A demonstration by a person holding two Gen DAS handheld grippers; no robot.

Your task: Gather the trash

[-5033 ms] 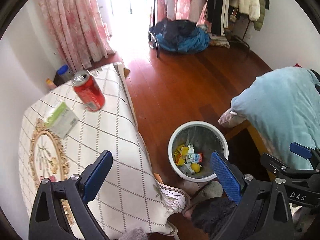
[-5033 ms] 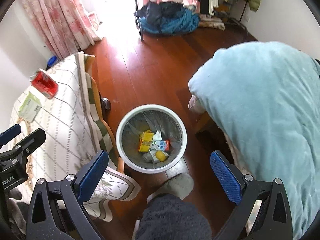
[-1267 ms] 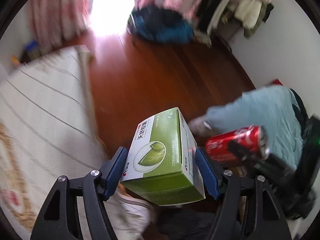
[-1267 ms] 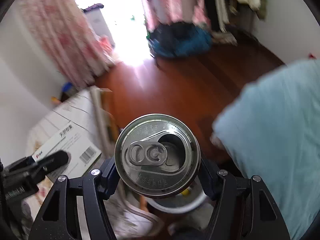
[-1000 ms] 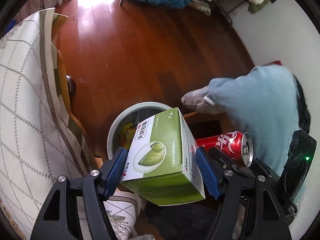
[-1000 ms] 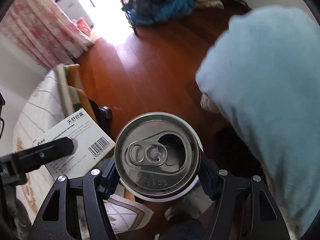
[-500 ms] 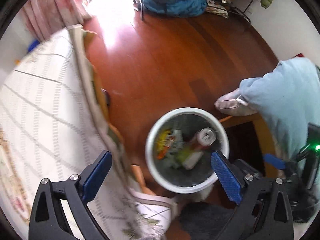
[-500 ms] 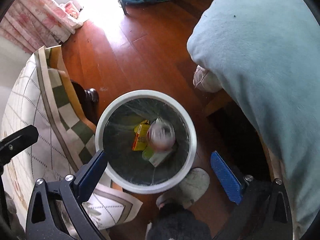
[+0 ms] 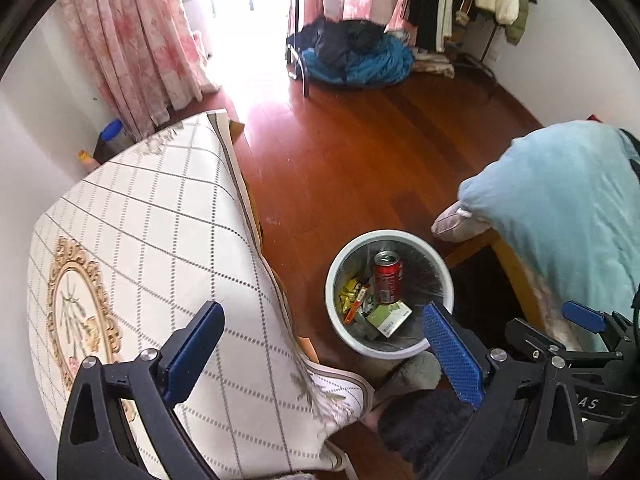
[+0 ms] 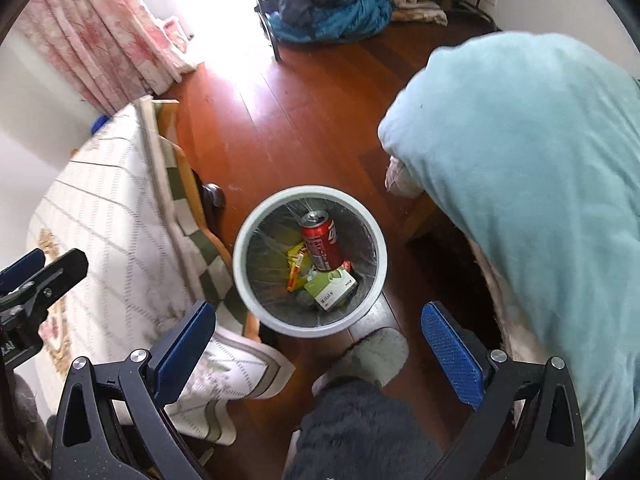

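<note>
Red aluminium soda can [image 10: 321, 245] and green-white cardboard box [image 10: 331, 287], clamped a second ago, now dropped into white round plastic bin [image 10: 256, 304] at 12 o'clock. Left gripper [image 9: 320, 344] and right gripper [image 10: 316, 336]: jaws spread, nothing held. Drop step judged done; checked tablecloth [image 9: 152, 216] at 9 o'clock to be scanned next for leftover trash.

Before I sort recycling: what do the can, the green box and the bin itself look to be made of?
Can: likely aluminium, glossy red print, bare silver top with pull-tab opening. Green box: looks like thin printed cardboard, with sharp folded edges and a white panel. Bin: probably matte white plastic, with a smooth rounded rim; its grey crinkled lining suggests a thin plastic bag.
</note>
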